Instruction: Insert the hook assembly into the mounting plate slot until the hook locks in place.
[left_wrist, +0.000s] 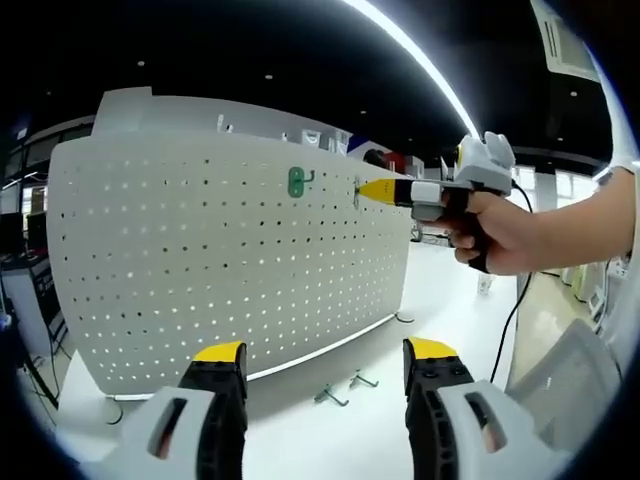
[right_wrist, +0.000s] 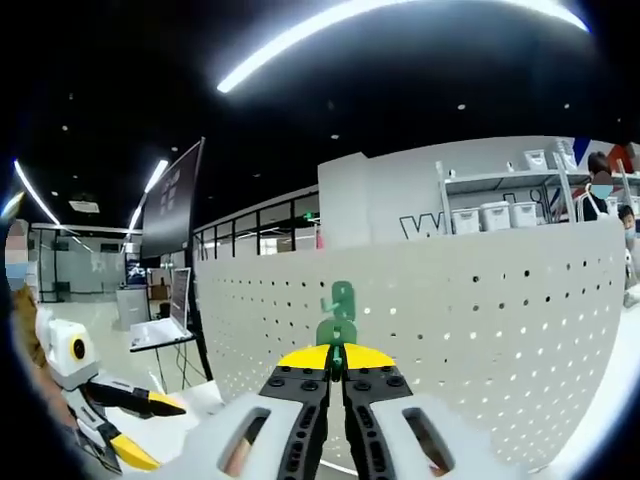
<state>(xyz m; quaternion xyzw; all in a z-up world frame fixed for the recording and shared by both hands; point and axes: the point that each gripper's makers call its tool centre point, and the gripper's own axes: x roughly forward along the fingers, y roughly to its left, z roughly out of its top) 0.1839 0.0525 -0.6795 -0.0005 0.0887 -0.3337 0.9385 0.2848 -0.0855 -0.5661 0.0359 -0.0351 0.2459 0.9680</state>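
Two spare hooks (left_wrist: 340, 390) lie low centre while the right gripper (left_wrist: 362, 189), clamped on a hook at the pegboard (left_wrist: 200, 270), risks misaligned prongs slipping out; left gripper (left_wrist: 325, 375) jaws gape empty.

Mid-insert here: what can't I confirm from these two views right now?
- Hook in the right tool: too small in the left gripper view to tell whether it has entered the pegboard.
- Right gripper view: the shut jaws cover the hook's lower part and the hole it targets.
- Green hook already on the board: lock state unreadable, too small.
- Spare hooks on the table: details tiny.
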